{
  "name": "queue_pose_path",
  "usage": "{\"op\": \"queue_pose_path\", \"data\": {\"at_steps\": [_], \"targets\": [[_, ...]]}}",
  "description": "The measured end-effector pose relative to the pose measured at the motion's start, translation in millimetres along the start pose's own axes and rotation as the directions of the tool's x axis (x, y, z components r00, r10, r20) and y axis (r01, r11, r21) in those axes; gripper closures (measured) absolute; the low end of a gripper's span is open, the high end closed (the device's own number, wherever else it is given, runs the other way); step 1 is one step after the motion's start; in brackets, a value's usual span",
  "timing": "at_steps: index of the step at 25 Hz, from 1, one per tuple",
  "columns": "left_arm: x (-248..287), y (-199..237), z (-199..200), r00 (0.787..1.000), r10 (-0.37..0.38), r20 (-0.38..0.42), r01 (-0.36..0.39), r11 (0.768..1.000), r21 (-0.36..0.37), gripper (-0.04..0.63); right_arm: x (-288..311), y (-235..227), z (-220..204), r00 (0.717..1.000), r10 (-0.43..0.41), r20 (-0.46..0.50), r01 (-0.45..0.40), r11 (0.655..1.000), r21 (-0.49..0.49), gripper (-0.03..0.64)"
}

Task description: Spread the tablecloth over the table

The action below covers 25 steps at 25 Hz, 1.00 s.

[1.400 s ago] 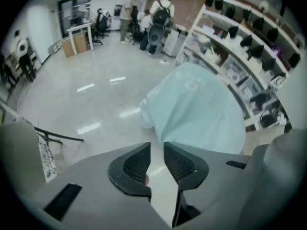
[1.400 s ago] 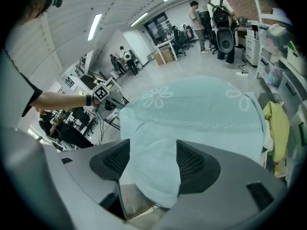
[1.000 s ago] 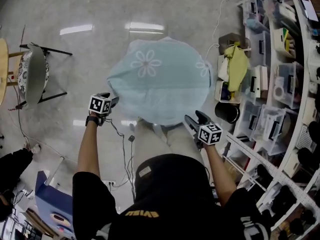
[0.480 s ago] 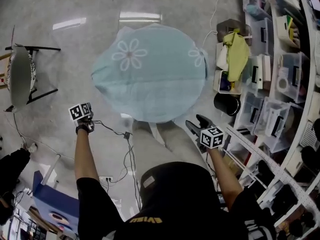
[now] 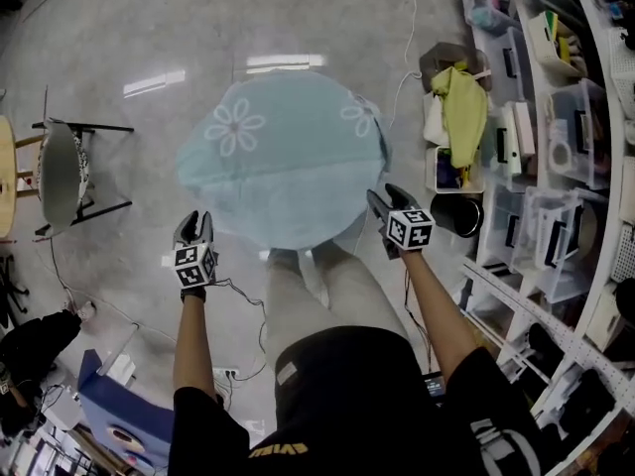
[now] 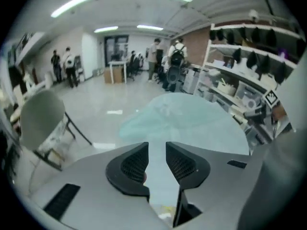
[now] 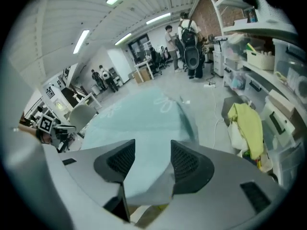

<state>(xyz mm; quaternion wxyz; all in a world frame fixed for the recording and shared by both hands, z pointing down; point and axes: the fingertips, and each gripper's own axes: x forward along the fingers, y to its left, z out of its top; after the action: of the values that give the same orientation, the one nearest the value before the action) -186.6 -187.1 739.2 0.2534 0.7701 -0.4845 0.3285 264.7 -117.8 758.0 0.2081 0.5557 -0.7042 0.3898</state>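
Note:
A light blue tablecloth [image 5: 283, 157] with white flower prints lies draped over a round table in front of me. It also shows ahead as the tablecloth [image 6: 192, 119] in the left gripper view and as the tablecloth [image 7: 139, 123] in the right gripper view. My left gripper [image 5: 193, 228] hovers off the cloth's near left edge; the left gripper [image 6: 157, 155] has just been opening, with nothing between its jaws. My right gripper [image 5: 380, 201] is at the cloth's near right edge. The right gripper [image 7: 152, 157] has just been closing; the cloth's hem shows in the gap, and the pads stand clear of it.
A grey chair [image 5: 64, 172] stands to the left. Shelves with plastic bins [image 5: 556, 167] run along the right, with a yellow cloth [image 5: 461, 112] and a black bucket [image 5: 456, 216] beside them. Cables [image 5: 238, 291] trail on the floor near my legs. People [image 6: 165, 61] stand far off.
My left gripper swung out left away from the table, then came back near the cloth's left edge. My right gripper moved forward to the cloth's right edge.

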Motion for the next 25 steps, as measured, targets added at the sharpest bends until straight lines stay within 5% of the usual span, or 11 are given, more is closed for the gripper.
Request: {"op": "queue_pose_path", "data": {"at_steps": [3, 7, 13, 15, 17, 18, 21, 25], "targets": [[29.9, 12.6, 60.3, 0.995, 0.026, 0.094, -0.036, 0.994, 0.104, 0.471, 27.9, -44.0, 77.3, 0.985, -0.008, 0.170, 0.010, 1.000, -0.010, 0.450], [83.5, 71.5, 57.4, 0.994, 0.101, 0.052, -0.094, 0.986, -0.137, 0.531, 86.2, -87.4, 142.2, 0.944, 0.052, 0.326, -0.129, 0.967, 0.221, 0.627], [136.9, 81.2, -9.0, 0.995, 0.085, 0.044, -0.067, 0.947, -0.313, 0.555, 157.5, -120.2, 83.6, 0.988, 0.106, 0.116, -0.123, 0.980, 0.155, 0.621], [154.7, 75.9, -18.2, 0.997, 0.038, 0.069, -0.005, 0.907, -0.421, 0.577, 166.7, -124.4, 71.4, 0.989, 0.118, 0.094, -0.132, 0.978, 0.162, 0.623], [164.5, 72.1, -31.3, 0.997, -0.041, 0.066, 0.071, 0.840, -0.537, 0.575, 172.7, -127.7, 63.6, 0.997, 0.068, 0.045, -0.072, 0.992, 0.102, 0.621], [163.7, 73.1, -40.5, 0.998, -0.049, 0.032, 0.059, 0.835, -0.546, 0.574, 171.8, -131.0, 59.8, 1.000, 0.019, 0.015, -0.020, 0.998, 0.056, 0.621], [130.8, 77.4, -69.6, 0.993, 0.048, -0.107, -0.084, 0.930, -0.357, 0.575, 139.9, -142.8, 56.9, 0.990, -0.140, 0.028, 0.141, 0.990, -0.008, 0.621], [24.0, 58.4, -61.6, 0.991, 0.133, -0.019, -0.134, 0.969, -0.208, 0.575, 31.3, -85.5, 51.0, 0.979, -0.139, 0.148, 0.143, 0.990, -0.016, 0.620]]}}
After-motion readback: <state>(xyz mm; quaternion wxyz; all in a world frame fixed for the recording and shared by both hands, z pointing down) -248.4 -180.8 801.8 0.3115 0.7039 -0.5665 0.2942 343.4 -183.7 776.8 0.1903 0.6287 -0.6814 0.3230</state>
